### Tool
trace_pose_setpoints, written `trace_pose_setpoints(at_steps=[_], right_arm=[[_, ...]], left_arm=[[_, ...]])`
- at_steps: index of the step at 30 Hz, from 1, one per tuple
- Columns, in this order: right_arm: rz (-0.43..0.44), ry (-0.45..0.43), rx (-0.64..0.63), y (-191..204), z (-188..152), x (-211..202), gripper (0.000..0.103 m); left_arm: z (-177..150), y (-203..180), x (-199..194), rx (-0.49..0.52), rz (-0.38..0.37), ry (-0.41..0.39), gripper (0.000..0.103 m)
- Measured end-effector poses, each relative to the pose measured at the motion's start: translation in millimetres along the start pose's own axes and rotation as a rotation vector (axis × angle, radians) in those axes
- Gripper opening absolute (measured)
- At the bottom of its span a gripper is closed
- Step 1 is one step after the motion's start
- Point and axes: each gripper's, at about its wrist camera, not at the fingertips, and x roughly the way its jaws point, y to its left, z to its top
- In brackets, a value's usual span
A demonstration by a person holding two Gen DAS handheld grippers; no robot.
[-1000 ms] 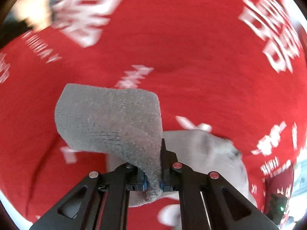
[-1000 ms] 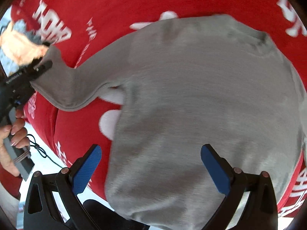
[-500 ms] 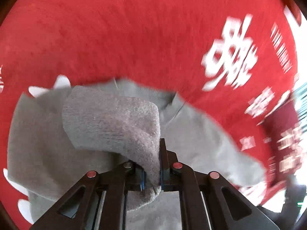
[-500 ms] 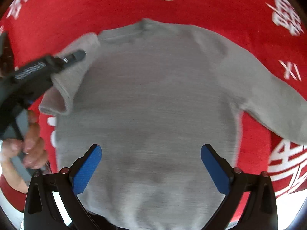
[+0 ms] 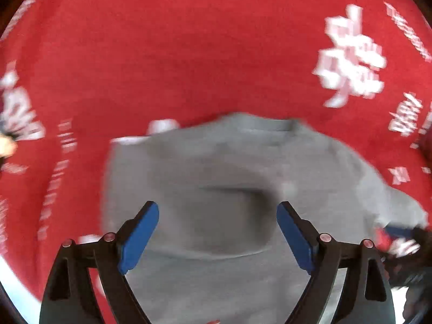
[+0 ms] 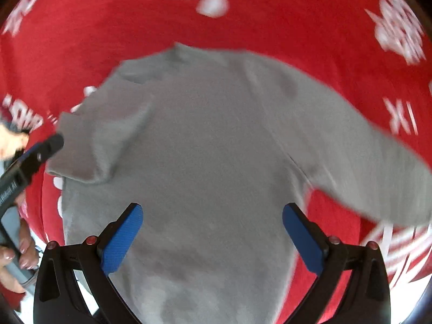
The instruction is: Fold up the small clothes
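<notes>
A small grey sweater (image 6: 210, 145) lies flat on a red cloth with white print (image 6: 81, 27). Its left sleeve (image 6: 86, 145) is folded in over the body; its right sleeve (image 6: 378, 167) stretches out to the right. My left gripper (image 5: 217, 232) is open and empty above the sweater (image 5: 229, 178); it also shows at the left edge of the right wrist view (image 6: 40, 154), just beside the folded sleeve. My right gripper (image 6: 212, 235) is open and empty over the sweater's lower body.
The red cloth (image 5: 189, 54) covers the whole surface around the sweater. A pale surface edge (image 5: 16, 291) shows at the lower left. The person's hand (image 6: 16, 253) holds the left gripper's handle.
My left gripper carried the left sleeve over the sweater's body, then opened and let it go. My right gripper stayed open while its view shifted along the sweater.
</notes>
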Motion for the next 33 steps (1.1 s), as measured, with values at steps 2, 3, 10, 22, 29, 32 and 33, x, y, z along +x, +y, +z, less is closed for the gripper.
trace_pose_setpoints(at_steps=[2, 3, 10, 22, 29, 32, 33], right_arm=[[-0.002, -0.038, -0.116, 38.6, 16.5, 4.2, 0.103], [-0.012, -0.052, -0.162, 54.4, 19.7, 6.2, 0.103], [-0.366, -0.127, -0.604, 168.4, 49.4, 66.5, 0.100], [0.125, -0.123, 0.168, -17.6, 67.4, 40.7, 0.037], [0.313, -0.097, 0.494, -86.1, 38.2, 49.9, 0.046], [0.339, -0.079, 0.498, -83.1, 38.8, 43.7, 0.008], [0.347, -0.100, 0.484, -82.0, 40.0, 36.7, 0.008]], left_arm=[[-11.3, 37.8, 0.3, -0.034, 0.106, 0.017, 0.090], [-15.7, 48.8, 4.0, -0.043, 0.138, 0.034, 0.090], [-41.0, 86.5, 50.9, -0.043, 0.225, 0.139, 0.090], [-25.1, 100.6, 83.0, -0.155, 0.288, 0.121, 0.090], [-24.8, 99.5, 85.8, -0.159, 0.295, 0.121, 0.090], [-23.8, 102.6, 84.2, -0.172, 0.295, 0.125, 0.090], [-23.7, 105.5, 84.8, -0.177, 0.291, 0.128, 0.090]])
